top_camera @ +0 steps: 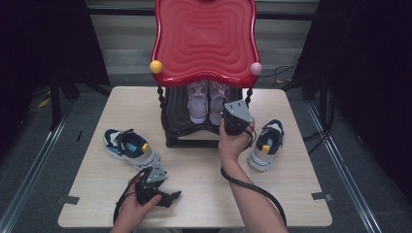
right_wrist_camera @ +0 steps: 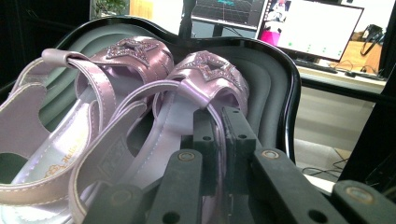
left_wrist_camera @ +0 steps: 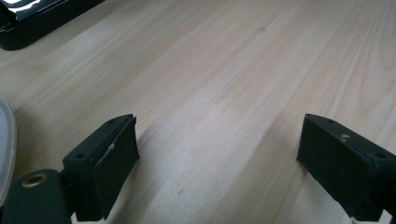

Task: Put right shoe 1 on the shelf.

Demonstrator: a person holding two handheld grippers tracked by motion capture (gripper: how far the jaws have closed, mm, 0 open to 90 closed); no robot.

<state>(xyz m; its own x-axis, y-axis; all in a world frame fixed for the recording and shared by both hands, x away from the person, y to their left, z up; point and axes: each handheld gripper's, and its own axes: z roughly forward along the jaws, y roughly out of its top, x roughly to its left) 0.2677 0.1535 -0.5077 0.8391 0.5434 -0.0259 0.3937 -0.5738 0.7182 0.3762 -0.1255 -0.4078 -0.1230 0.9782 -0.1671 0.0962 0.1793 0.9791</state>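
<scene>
Our right tongs (right_wrist_camera: 217,140) pinch the right lilac sandal's (right_wrist_camera: 187,107) strap on the black lower shelf (right_wrist_camera: 275,79); left tongs (left_wrist_camera: 219,168) hang released over the table (left_wrist_camera: 224,70). Let's keep the grip firm and lift straight, clear of the shelf rim.

Overhead light's pretty even on the table (top_camera: 194,165) – dark surroundings though. Glare streaks across the glossy red shelf top (top_camera: 204,34). Monitors (right_wrist_camera: 322,28) blow out white, and the close-up jaws look soft – slightly blurry.

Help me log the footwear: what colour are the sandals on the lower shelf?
Pale lilac sandals with glittery star decorations, clearest in the right gripper view.
</scene>
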